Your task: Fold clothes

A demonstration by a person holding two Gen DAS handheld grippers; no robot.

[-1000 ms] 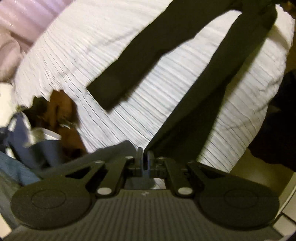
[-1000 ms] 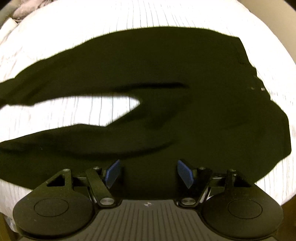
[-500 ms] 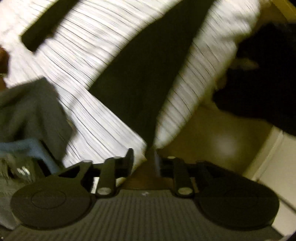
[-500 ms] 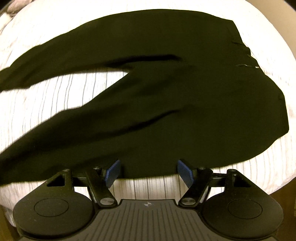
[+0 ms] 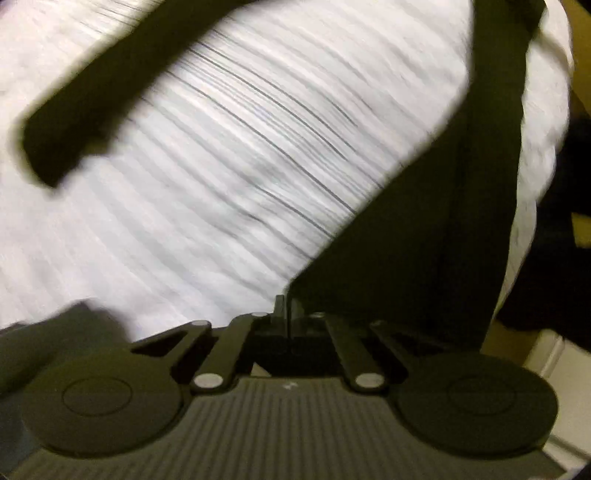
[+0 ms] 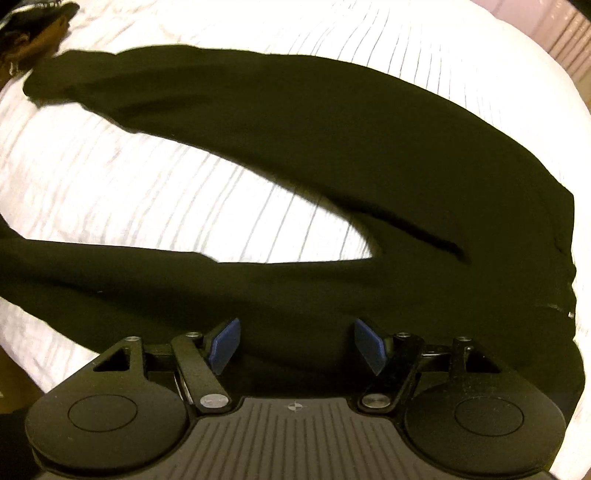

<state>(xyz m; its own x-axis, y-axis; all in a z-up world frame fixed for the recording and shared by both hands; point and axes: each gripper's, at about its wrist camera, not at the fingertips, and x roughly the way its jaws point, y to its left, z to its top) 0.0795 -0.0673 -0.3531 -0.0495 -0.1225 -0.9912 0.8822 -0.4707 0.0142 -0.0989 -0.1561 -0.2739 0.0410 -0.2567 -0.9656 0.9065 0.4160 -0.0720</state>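
Observation:
Black trousers [image 6: 332,147] lie spread on a white striped bedsheet [image 6: 147,184], legs apart and running to the left, waist at the right. My right gripper [image 6: 297,343] hangs open just above the near leg, and its blue pads [image 6: 225,345] are bare. In the left wrist view one leg [image 5: 443,184] runs down from the top right to my left gripper [image 5: 283,306]. That gripper is shut, seemingly on the leg's end corner, though blur hides the pinch. The other leg [image 5: 110,92] crosses the upper left.
A grey cloth [image 5: 44,339] sits at the bed's edge, lower left. Beyond the bed's right edge lie a dark heap [image 5: 554,258] and tan floor [image 5: 517,339]. A brown and dark object [image 6: 33,33] is at the far left corner, and pink fabric [image 6: 569,40] at the far right.
My left gripper opened briefly around the leg's end, shut again and dropped closer to the sheet. The right view rolled and shifted, so the trousers now fan leftwards. Its jaws stayed open.

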